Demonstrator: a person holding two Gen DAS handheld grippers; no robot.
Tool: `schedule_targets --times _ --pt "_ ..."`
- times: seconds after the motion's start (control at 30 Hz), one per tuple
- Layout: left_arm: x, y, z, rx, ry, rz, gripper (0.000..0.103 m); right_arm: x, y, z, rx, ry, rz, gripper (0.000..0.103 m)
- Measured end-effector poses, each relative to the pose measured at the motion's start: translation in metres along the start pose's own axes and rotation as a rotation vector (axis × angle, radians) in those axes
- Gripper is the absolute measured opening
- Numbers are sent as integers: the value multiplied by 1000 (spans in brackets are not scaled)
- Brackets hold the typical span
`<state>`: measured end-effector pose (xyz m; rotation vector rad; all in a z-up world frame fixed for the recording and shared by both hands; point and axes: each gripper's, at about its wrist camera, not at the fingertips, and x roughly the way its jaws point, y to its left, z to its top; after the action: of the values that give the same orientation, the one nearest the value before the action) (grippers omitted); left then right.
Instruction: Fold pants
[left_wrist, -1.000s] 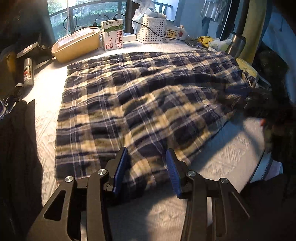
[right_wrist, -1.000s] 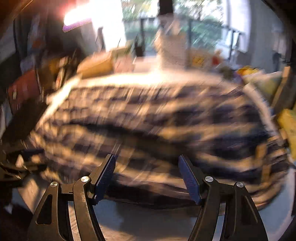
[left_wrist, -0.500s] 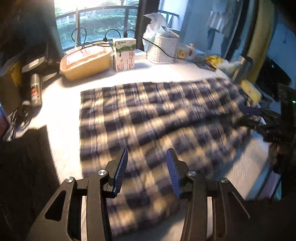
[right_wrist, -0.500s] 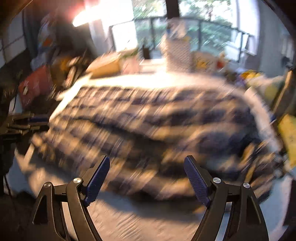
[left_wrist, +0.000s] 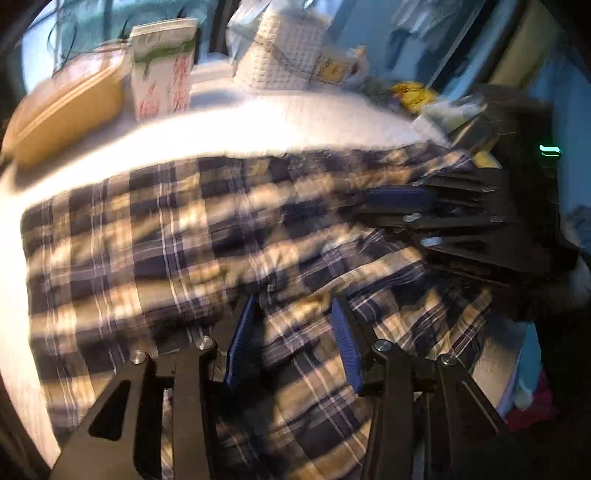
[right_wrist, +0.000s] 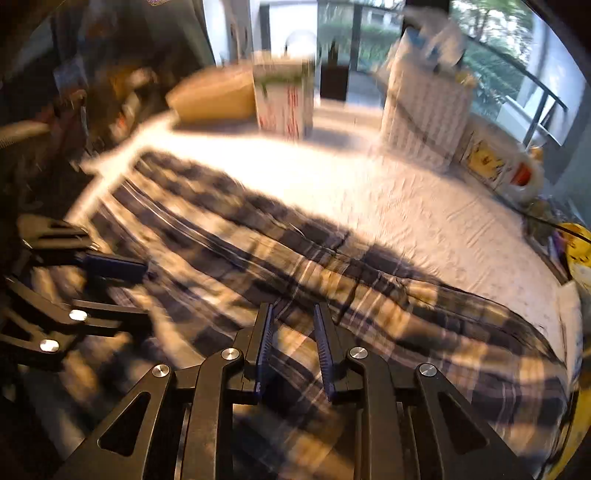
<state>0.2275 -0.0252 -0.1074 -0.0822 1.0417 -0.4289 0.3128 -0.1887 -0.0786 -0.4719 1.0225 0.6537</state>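
Here: soft, light navy-and-cream plaid cotton pants (right_wrist: 369, 280); right gripper (right_wrist: 293, 343) just narrowed, fabric between jaws; left gripper (left_wrist: 295, 343) half-open over cloth, grip unclear; best taken at hem.

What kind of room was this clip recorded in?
Most likely a lived-in home room by a balcony window, not a lab. The plaid pants lie on a white quilted surface, with a milk carton and a white woven basket at the back, and a railing and greenery outside.
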Motion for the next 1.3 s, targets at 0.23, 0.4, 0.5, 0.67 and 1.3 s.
schedule_targets --times 0.23,0.4,0.5,0.67,1.3 --pt "-3 -10 -4 67 30 27 43 17 -17 27 8 -11 -37 20" --pt "-9 -13 -9 61 42 40 43 21 -35 39 60 -35 -89 20" --pt "-13 -8 -3 59 33 64 43 4 -48 40 132 -80 -134 20" --pt "0 6 17 33 34 67 43 -32 -21 19 105 -134 -22 21" --pt "-23 26 14 34 -57 200 43 -57 -2 -79 34 -73 -23 32"
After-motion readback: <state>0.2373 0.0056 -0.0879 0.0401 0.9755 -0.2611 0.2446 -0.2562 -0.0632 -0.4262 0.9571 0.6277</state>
